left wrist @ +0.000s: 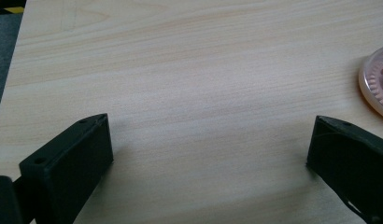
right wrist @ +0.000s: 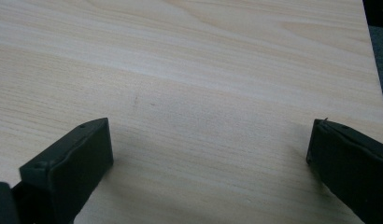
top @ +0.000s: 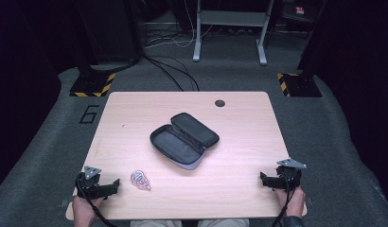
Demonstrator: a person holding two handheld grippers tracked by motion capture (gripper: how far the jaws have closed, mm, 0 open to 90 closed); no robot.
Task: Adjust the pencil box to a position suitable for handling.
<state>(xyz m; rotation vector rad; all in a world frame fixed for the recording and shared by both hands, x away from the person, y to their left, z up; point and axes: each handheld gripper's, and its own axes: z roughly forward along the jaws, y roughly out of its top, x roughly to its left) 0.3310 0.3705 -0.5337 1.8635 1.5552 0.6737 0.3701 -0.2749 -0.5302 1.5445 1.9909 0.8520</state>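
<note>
Resting both hand-held grippers at near desk (top: 135,109) corners, jaws spread, nothing held: left (top: 114,185) just beside tape roll (top: 139,179), right (top: 264,179) well apart; case (top: 183,140) lies unzipped mid-desk, ready for loading I guess.

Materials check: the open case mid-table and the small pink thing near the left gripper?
Case: looks like dark woven fabric, matte, soft sagging walls, lies unzipped. Pink item: probably clear glossy plastic; toothed wheel shows through it, maybe a correction-tape dispenser. Table: light wood-grain top, likely laminate.

Black tongs (top: 117,185); dark grey pencil case (top: 184,140); pink translucent tape roll (top: 139,178); pale wood-grain table (top: 135,118).
</note>
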